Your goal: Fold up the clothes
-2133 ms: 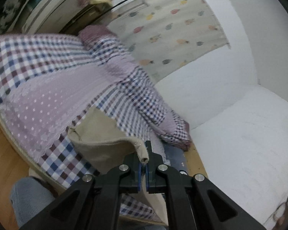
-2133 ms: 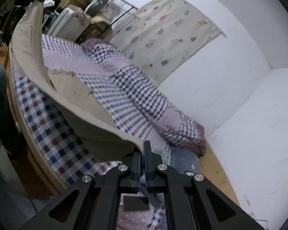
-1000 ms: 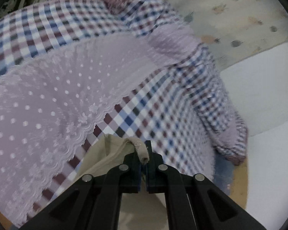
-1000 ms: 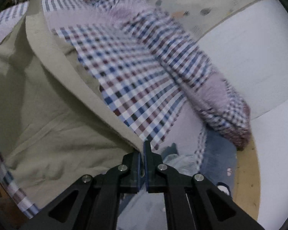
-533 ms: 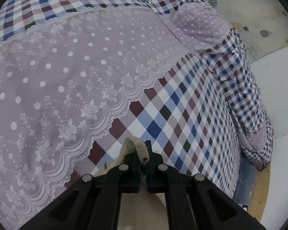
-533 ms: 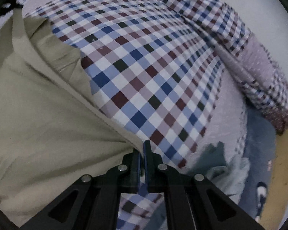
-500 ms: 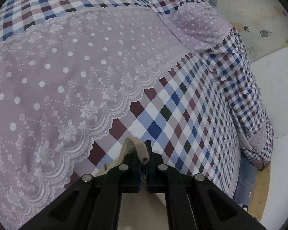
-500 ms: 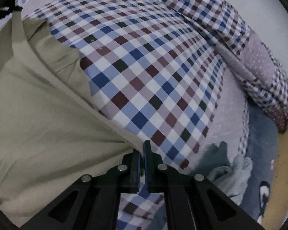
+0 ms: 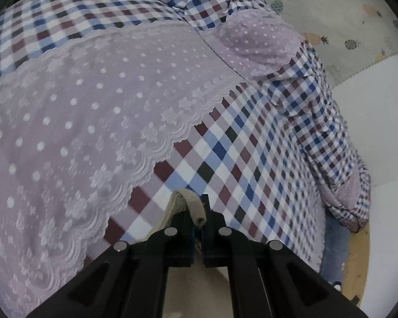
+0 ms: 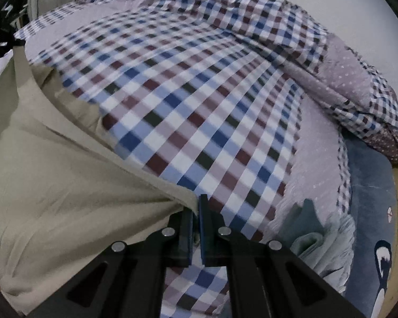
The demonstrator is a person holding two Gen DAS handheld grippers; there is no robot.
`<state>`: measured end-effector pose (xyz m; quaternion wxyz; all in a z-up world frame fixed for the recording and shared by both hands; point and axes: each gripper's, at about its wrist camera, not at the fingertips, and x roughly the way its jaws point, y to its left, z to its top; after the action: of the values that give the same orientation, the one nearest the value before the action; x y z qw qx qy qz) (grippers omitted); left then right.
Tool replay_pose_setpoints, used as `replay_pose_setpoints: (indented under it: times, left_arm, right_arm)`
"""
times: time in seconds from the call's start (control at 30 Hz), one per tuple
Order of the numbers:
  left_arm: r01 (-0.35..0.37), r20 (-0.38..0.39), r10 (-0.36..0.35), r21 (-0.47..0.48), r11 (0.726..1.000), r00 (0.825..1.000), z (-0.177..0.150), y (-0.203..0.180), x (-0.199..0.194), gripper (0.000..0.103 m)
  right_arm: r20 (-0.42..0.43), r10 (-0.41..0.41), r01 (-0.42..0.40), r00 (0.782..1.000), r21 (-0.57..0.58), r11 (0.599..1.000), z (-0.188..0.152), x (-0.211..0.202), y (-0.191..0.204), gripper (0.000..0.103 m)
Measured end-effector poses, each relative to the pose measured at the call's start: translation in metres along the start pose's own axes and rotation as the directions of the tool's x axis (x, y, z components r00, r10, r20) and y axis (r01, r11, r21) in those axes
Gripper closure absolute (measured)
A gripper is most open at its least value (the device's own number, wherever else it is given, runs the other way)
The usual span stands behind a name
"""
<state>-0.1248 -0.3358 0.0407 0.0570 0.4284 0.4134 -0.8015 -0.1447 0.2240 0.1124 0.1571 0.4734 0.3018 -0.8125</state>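
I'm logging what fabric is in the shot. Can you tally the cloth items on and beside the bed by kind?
Beige garment, pinched by the left gripper and the right gripper: 1
Checked and lilac bed cover: 1
Pale teal cloth at the bed's edge: 1
Blue rug on the floor: 1
Total: 4

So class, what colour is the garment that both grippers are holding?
Plain beige; the garment shows best in the right wrist view.
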Motion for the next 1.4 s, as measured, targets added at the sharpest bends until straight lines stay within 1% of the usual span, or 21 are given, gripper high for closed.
replay_pose_setpoints:
  times: [0.13, 0.23, 0.3, 0.33, 0.37, 0.4, 0.43, 0.47, 0.5, 0.53, 0.57, 0.6, 0.7, 0.83, 0.87, 0.93, 1.03, 1.1, 1.23, 1.3, 1.4]
  left_arm:
    - [0.010, 0.004, -0.010, -0.010, 1.000, 1.000, 0.006, -0.002, 0.018, 0.102]
    - [-0.030, -0.028, 0.031, 0.027, 0.999, 0.999, 0.007, -0.003, 0.043, 0.102]
    - [-0.043, -0.054, 0.045, 0.038, 0.998, 0.998, 0.010, 0.000, 0.057, 0.102]
    - [-0.021, -0.054, 0.023, 0.041, 0.999, 0.998, 0.012, 0.002, 0.056, 0.102]
    - [0.007, -0.052, -0.005, 0.042, 0.999, 0.999, 0.014, 0.004, 0.053, 0.102]
    - [0.035, -0.050, -0.033, 0.044, 0.998, 0.998, 0.016, 0.005, 0.050, 0.098]
    - [0.080, -0.038, -0.078, 0.036, 0.996, 0.996, 0.018, 0.009, 0.044, 0.094]
    - [0.122, -0.012, -0.121, 0.032, 0.992, 0.993, 0.019, 0.012, 0.033, 0.086]
    - [0.162, 0.017, -0.162, 0.030, 0.986, 0.987, 0.021, 0.017, 0.021, 0.067]
    - [0.174, 0.060, -0.176, 0.037, 0.984, 0.983, 0.022, 0.020, 0.008, 0.053]
    - [0.174, 0.113, -0.179, 0.052, 0.983, 0.977, 0.022, 0.024, -0.007, 0.031]
    - [0.173, 0.167, -0.182, 0.068, 0.983, 0.969, 0.022, 0.028, -0.022, 0.023]
    - [0.173, 0.249, -0.187, 0.077, 0.982, 0.950, 0.010, 0.040, -0.058, 0.021]
    - [0.209, 0.291, -0.230, 0.100, 0.973, 0.929, -0.037, 0.048, -0.093, 0.018]
    - [0.212, 0.278, -0.238, 0.119, 0.970, 0.931, -0.055, 0.048, -0.096, 0.018]
    - [0.209, 0.246, -0.243, 0.156, 0.965, 0.938, -0.092, 0.048, -0.102, 0.018]
    - [0.192, 0.221, -0.232, 0.188, 0.963, 0.947, -0.136, 0.053, -0.104, 0.018]
    - [0.169, 0.218, -0.214, 0.206, 0.964, 0.952, -0.156, 0.055, -0.102, 0.018]
    - [0.139, 0.179, -0.176, 0.202, 0.970, 0.968, -0.162, 0.060, -0.088, 0.018]
    - [0.137, 0.172, -0.172, 0.195, 0.971, 0.970, -0.161, 0.060, -0.086, 0.018]
    - [0.131, 0.172, -0.169, 0.209, 0.969, 0.971, -0.156, 0.057, -0.084, 0.018]
  right_arm:
    - [-0.017, -0.036, 0.036, 0.999, 0.020, 0.999, 0.009, 0.019, -0.009, 0.103]
    - [-0.040, -0.037, 0.039, 0.999, 0.038, 0.999, 0.012, 0.036, -0.011, 0.103]
    - [-0.082, -0.045, 0.049, 0.996, 0.045, 0.998, 0.012, 0.054, -0.012, 0.095]
    - [-0.105, -0.062, 0.067, 0.993, 0.050, 0.997, 0.010, 0.062, -0.013, 0.094]
    - [-0.124, -0.081, 0.088, 0.989, 0.053, 0.995, 0.009, 0.069, -0.014, 0.086]
    - [-0.113, -0.078, 0.085, 0.991, 0.057, 0.995, 0.009, 0.066, -0.010, 0.081]
    - [-0.093, -0.067, 0.073, 0.993, 0.062, 0.995, 0.009, 0.061, -0.005, 0.071]
    - [-0.073, -0.057, 0.062, 0.996, 0.066, 0.996, 0.009, 0.055, 0.000, 0.056]
    - [-0.053, -0.047, 0.050, 0.998, 0.070, 0.996, 0.009, 0.050, 0.005, 0.052]
    - [-0.033, -0.036, 0.039, 0.999, 0.074, 0.997, 0.010, 0.044, 0.010, 0.052]
    - [-0.013, -0.026, 0.027, 1.000, 0.078, 0.997, 0.010, 0.038, 0.016, 0.052]
    - [0.008, -0.016, 0.015, 1.000, 0.081, 0.997, 0.010, 0.033, 0.021, 0.052]
    - [0.069, 0.014, -0.020, 0.998, 0.090, 0.996, 0.011, 0.016, 0.036, 0.052]
    - [0.150, 0.053, -0.068, 0.987, 0.098, 0.993, 0.012, -0.007, 0.057, 0.050]
    - [0.171, 0.062, -0.080, 0.983, 0.100, 0.992, 0.012, -0.012, 0.062, 0.042]
    - [0.209, 0.094, -0.112, 0.973, 0.076, 0.991, 0.021, -0.020, 0.079, 0.034]
    - [0.232, 0.143, -0.136, 0.962, -0.048, 0.990, 0.060, -0.020, 0.129, 0.033]
    - [0.215, 0.150, -0.127, 0.965, -0.117, 0.985, 0.080, -0.009, 0.150, 0.033]
    - [0.149, 0.127, -0.092, 0.981, -0.224, 0.970, 0.115, 0.022, 0.180, 0.033]
    - [0.108, 0.098, -0.069, 0.989, -0.251, 0.966, 0.129, 0.040, 0.186, 0.033]
    - [0.093, -0.009, 0.032, 0.996, -0.247, 0.968, 0.146, 0.059, 0.192, 0.033]
